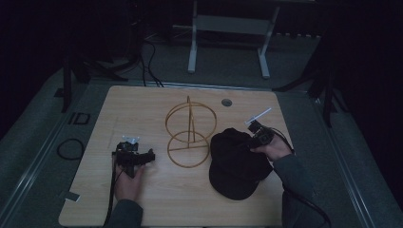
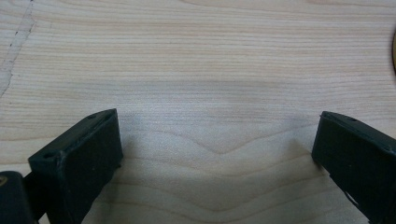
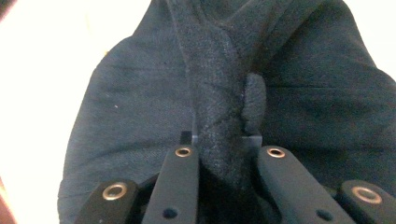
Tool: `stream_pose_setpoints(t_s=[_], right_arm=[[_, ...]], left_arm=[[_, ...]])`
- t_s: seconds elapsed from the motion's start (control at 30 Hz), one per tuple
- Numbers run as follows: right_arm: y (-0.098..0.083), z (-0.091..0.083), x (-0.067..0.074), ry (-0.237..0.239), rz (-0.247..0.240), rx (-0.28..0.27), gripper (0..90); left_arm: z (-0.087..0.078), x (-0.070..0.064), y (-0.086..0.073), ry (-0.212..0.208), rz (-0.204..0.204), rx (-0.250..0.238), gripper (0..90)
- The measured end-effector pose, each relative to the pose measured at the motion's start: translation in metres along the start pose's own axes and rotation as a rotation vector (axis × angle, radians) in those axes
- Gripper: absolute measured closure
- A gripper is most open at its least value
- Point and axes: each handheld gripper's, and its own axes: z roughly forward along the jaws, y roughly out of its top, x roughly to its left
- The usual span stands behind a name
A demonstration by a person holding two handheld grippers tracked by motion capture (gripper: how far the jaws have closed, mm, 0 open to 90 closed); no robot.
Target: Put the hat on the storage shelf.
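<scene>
Item 1, my right gripper: two matte black jaws with brass-ringed screw holes, pinched nearly together on a raised fold of the cap. In the right gripper view the fold stands up between the jaws as a fuzzy, felt-like ridge, with a small rounded nub of cloth just to its right. In the high view this gripper sits at the cap's 2 o'clock edge, my right hand wrapped round its body.

Item 2, cap: soft black fabric, rumpled, a rounded dome shape lying on the table at about 4 o'clock from the table's middle.

Item 3, my left gripper: blocky black jaws with flat inner faces, spread wide apart, nothing between them but bare wood. In the high view it rests low over the table at about 8 o'clock from the middle, my left hand behind it, a cable trailing back.

Item 4, wire stand: thin gold-toned rod bent into a flat ring on the table, an upright ring and a slim post, near the table's middle, between the two grippers, just beside the cap.

Item 5, table: pale wood-grain top with rounded corners, wavy grain and a faint crack line in the left gripper view; a small round grommet at 1 o'clock.
</scene>
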Motion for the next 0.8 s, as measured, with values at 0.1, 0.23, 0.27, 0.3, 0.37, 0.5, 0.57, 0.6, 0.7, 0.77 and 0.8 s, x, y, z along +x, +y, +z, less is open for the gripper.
stream_pose_setpoints(t_s=[0.1,0.23,0.27,0.3,0.37,0.5,0.57,0.6,0.7,0.77,0.8], right_arm=[[0.001,-0.008,-0.001,0.034,0.017,-0.02,83.9],[0.001,-0.017,-0.002,0.066,0.03,-0.041,84.1],[0.001,-0.02,-0.003,0.077,0.036,-0.049,84.1],[0.001,-0.022,-0.003,0.083,0.036,-0.055,84.1],[0.001,-0.026,-0.003,0.093,0.042,-0.066,84.2],[0.002,-0.035,-0.004,0.106,0.046,-0.091,84.2],[0.002,-0.042,-0.004,0.107,0.049,-0.109,84.3],[0.002,-0.042,-0.004,0.107,0.049,-0.109,84.3],[0.003,-0.048,-0.004,0.11,0.05,-0.127,84.2],[0.003,-0.051,-0.005,0.106,0.06,-0.132,84.2],[0.003,-0.052,-0.005,0.104,0.06,-0.134,84.2]], left_arm=[[0.0,0.0,0.0,0.0,0.0,0.0,1.2],[0.0,0.0,0.0,0.0,0.0,0.001,1.2],[0.0,0.0,0.0,0.0,0.0,0.0,1.2],[0.0,0.0,0.0,0.0,0.0,0.0,1.2],[0.0,0.0,0.0,0.0,0.0,0.0,1.2],[0.0,0.0,0.0,0.0,0.0,0.0,1.2],[0.0,0.0,0.0,0.0,0.0,0.0,1.2],[0.0,0.0,0.0,0.0,0.0,0.0,1.2],[0.0,0.0,0.0,0.0,-0.001,0.0,1.2],[0.0,0.0,0.0,0.0,-0.001,-0.001,1.2],[0.0,0.0,0.0,0.0,-0.001,-0.001,1.2]])
